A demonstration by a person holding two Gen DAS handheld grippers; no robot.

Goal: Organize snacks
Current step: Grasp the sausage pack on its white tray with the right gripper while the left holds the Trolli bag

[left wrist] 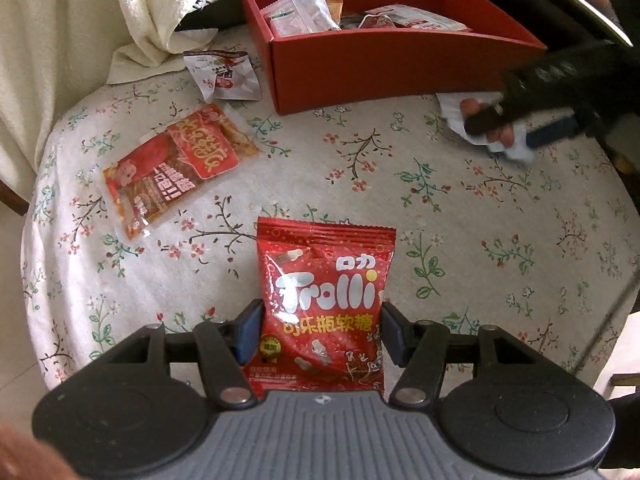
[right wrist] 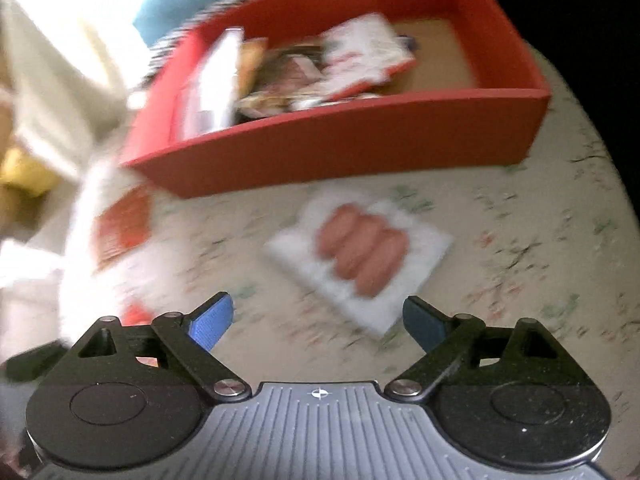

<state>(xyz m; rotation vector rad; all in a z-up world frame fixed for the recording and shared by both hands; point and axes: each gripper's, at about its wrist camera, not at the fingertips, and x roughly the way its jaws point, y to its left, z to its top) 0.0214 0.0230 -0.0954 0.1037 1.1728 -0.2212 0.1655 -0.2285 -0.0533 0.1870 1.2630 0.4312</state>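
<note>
Left wrist | left gripper (left wrist: 320, 330) jaws clamp glossy red Trolli bag (left wrist: 324, 304) | right gripper (right wrist: 318, 322) jaws wide, empty

Left tool (left wrist: 320, 332) clamped and angled down, right tool (right wrist: 318, 322) spread wide.
</note>
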